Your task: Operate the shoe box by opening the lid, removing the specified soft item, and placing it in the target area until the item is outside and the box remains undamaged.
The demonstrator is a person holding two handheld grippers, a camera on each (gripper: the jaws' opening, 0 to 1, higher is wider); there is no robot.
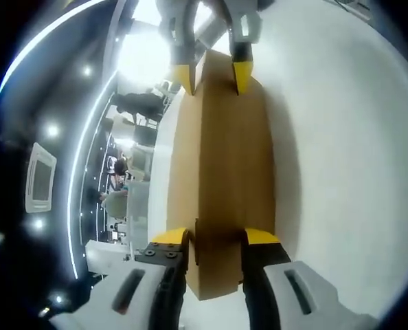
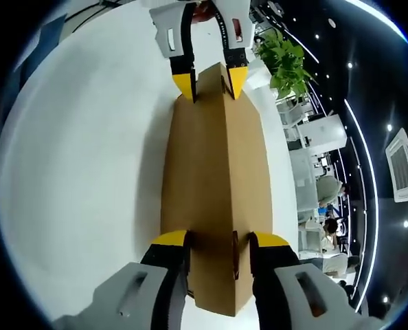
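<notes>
Left gripper view – shoe box (image 1: pixel 221 172) lid shut, white table (image 1: pixel 341 172), both grippers clamping ends.

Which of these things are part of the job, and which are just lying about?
In the job: box, left gripper, right gripper, each with its jaws at one end of the box.
Lying about: plant, white table, people at the back.

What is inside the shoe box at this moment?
Cannot tell: the shoe box is closed, its brown lid covering the contents. The left gripper and right gripper clamp opposite ends.
</notes>
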